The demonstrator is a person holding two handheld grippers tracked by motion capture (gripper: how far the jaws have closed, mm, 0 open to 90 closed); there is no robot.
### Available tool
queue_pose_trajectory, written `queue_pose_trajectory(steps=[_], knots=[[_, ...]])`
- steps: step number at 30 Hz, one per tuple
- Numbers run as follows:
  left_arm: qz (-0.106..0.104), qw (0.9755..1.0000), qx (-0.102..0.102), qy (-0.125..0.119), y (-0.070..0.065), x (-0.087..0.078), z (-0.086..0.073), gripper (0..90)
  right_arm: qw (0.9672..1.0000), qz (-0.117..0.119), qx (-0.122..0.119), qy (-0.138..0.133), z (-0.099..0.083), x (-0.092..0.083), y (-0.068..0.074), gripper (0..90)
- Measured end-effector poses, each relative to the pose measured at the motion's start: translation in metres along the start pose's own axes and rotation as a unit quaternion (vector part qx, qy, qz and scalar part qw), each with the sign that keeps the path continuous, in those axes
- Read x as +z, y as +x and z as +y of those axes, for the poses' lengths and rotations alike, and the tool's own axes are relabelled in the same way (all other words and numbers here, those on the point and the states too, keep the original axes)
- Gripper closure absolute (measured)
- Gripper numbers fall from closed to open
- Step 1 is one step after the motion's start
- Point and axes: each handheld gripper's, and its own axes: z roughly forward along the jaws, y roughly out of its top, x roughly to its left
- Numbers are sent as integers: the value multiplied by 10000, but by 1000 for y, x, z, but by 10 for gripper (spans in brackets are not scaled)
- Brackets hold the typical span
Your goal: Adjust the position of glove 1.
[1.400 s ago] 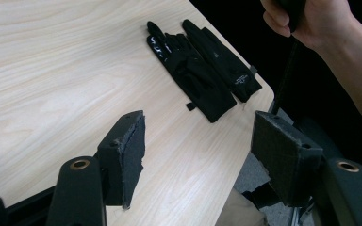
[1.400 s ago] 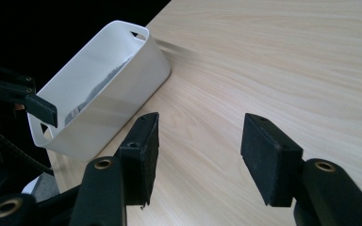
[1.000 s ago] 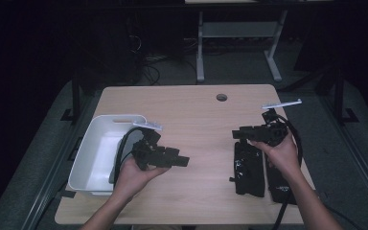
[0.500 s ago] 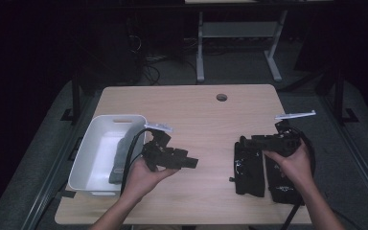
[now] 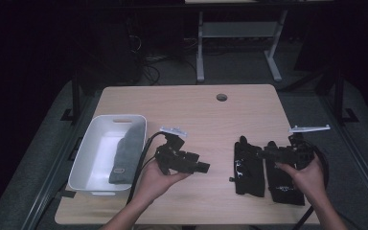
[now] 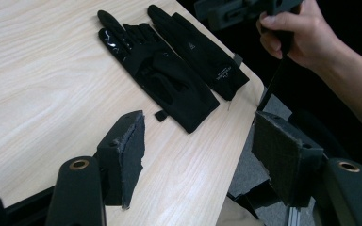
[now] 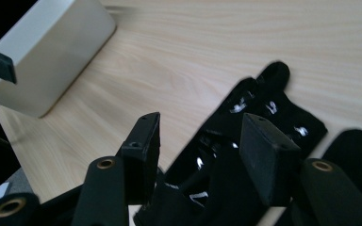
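In the high view, two black gloves lie side by side near the right edge of the wooden surface (image 5: 191,112): the left glove (image 5: 248,167) and the right glove (image 5: 281,178). The right hand-held gripper (image 5: 249,154) hangs just over them with its jaws apart, nothing between them. The left hand-held gripper (image 5: 205,167) hovers mid-surface, jaws apart and empty, beside a white bin (image 5: 87,153) holding a grey cloth (image 5: 125,155).

The left gripper view looks along spread pads at both gloves, flat and palm-up near the edge.

In the right gripper view, the open jaws frame the nearer glove's fingers, which carry glossy print.

The gloves look light, soft and limp; they would likely fold and dangle when lifted. A pinch at the cuff or across the palm should hold better than at a thin fingertip.
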Motion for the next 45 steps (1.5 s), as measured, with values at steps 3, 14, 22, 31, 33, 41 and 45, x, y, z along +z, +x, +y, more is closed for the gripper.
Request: queue_pose_trajectory(steps=[3,14,22,31,33,41,45], knots=[[-13,10000,29,30,-1,4,-1,348,9999,-73,15,68,-11,0,-5,481],[-99,9998,11,148,-3,23,-6,342,9994,-291,150,96,-41,-9,-21,489],[-149,9996,42,222,-5,32,-7,338,9982,-575,69,122,-54,-15,-30,524],[-192,9995,23,258,-6,37,-8,337,9938,-1060,-28,319,-65,-16,-37,560],[-200,9994,13,265,-6,37,-9,336,9924,-1175,-84,352,-68,-14,-38,569],[-203,9993,-2,300,-5,39,-10,333,9852,-1585,-465,450,-76,-4,-34,635],[-217,9993,-7,312,-6,40,-11,333,9770,-1911,-840,434,-79,-1,-28,699]])
